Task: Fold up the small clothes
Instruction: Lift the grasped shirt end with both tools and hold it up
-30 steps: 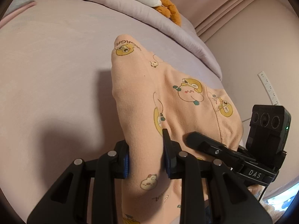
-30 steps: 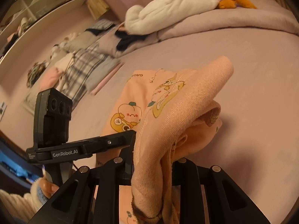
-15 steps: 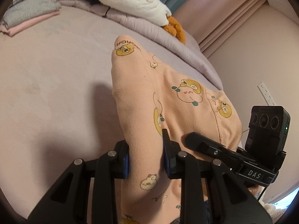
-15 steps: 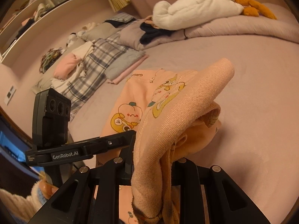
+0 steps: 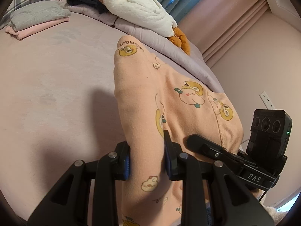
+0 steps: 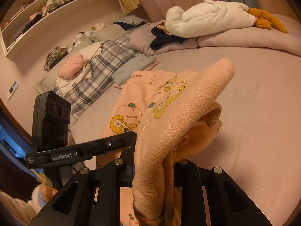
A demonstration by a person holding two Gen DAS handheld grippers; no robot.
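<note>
A small peach garment (image 5: 169, 98) printed with yellow cartoon animals hangs stretched between both grippers above the pinkish bed sheet (image 5: 47, 94). My left gripper (image 5: 146, 160) is shut on one bunched edge of it, blue pads pressing the cloth from both sides. In the right wrist view my right gripper (image 6: 156, 167) is shut on the ribbed edge of the same garment (image 6: 175, 113), which drapes over and hides its fingertips. Each gripper's black camera block shows in the other's view: the right one (image 5: 269, 130) and the left one (image 6: 50, 120).
A white plush goose (image 5: 139, 5) lies on the rolled lilac duvet (image 5: 169, 50) at the back. Folded grey and pink clothes (image 5: 35, 18) sit back left. Plaid bedding and a clothes heap (image 6: 97, 64) lie along the wall under shelves (image 6: 47, 7). A person's hand (image 6: 45, 190) shows lower left.
Both grippers have lifted and tilted up with the garment still held; more of the far bed, the goose and the folded stack have come into view.
</note>
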